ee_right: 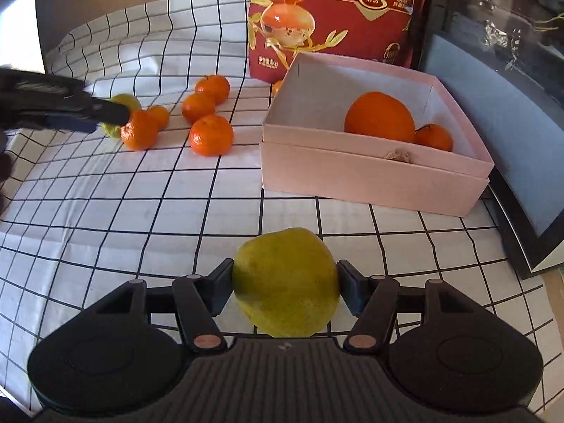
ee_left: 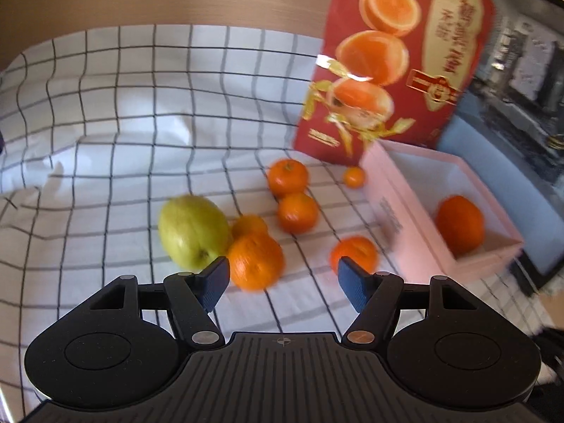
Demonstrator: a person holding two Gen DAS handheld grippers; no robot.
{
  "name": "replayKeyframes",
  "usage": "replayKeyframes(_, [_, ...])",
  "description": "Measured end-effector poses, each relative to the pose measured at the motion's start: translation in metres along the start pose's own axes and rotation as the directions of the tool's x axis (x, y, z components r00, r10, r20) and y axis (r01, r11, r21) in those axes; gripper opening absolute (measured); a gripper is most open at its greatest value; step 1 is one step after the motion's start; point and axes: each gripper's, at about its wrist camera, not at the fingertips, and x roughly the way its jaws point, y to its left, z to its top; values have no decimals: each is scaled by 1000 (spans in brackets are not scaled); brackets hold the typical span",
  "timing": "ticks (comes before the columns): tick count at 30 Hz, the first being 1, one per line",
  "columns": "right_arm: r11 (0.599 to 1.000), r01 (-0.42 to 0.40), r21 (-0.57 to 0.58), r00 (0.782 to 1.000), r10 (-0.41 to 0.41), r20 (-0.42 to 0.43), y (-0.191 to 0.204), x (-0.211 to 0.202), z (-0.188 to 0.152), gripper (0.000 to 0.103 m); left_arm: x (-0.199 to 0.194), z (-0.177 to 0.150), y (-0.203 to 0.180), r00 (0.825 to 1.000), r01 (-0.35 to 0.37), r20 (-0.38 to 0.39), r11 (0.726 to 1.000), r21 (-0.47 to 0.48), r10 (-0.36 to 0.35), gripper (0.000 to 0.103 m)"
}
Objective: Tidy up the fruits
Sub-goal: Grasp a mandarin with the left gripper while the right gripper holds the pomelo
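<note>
My right gripper (ee_right: 285, 283) is shut on a green pear (ee_right: 285, 299), held above the checked cloth in front of the pink box (ee_right: 370, 179). A large orange (ee_right: 379, 116) and a tangerine (ee_right: 433, 137) lie in that box. My left gripper (ee_left: 283, 278) is open, just short of a tangerine (ee_left: 255, 261) that lies close to its left finger. A second green pear (ee_left: 192, 232) lies left of that tangerine. Several more tangerines (ee_left: 298, 211) are scattered on the cloth. In the right wrist view the left gripper (ee_right: 109, 120) partly hides the second pear (ee_right: 123, 100).
A red bag (ee_left: 394, 60) printed with oranges stands behind the box. A dark framed panel (ee_right: 493, 105) leans along the right side. The checked cloth (ee_right: 141, 211) is wrinkled at the far left. A small tangerine (ee_left: 353, 176) lies at the foot of the bag.
</note>
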Motion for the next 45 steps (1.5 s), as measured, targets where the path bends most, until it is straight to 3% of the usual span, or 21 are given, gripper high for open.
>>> replayKeyframes(6, [1000, 6, -12, 1000, -6, 16, 0, 2, -1, 62, 21, 8, -3, 996, -92, -14, 996, -8, 92, 67])
replayKeyframes(11, [1000, -3, -15, 1000, 3, 30, 0, 0, -2, 67, 32, 5, -19, 991, -134, -5, 988, 78, 134, 67])
replayKeyframes(22, [998, -27, 54, 1000, 28, -9, -7, 5, -18, 74, 45, 1, -35, 986, -166, 43, 965, 202, 160, 64])
replayKeyframes(27, [998, -22, 55, 1000, 22, -3, -8, 4, -21, 79, 44, 2, -32, 980, -197, 57, 955, 219, 190, 42])
replayKeyframes(35, [1000, -4, 6, 1000, 4, 10, 1, 6, -26, 88, 20, -8, -17, 991, -136, 28, 975, 173, 133, 41])
replayKeyframes(39, [1000, -3, 8, 1000, 3, 14, 0, 6, -27, 90, 1, -25, -17, 996, -91, 21, 981, 169, 89, 34])
replayKeyframes(45, [1000, 6, 18, 1000, -6, 21, 0, 6, -28, 92, -18, -43, -11, 998, 64, -21, 995, 82, -63, 34])
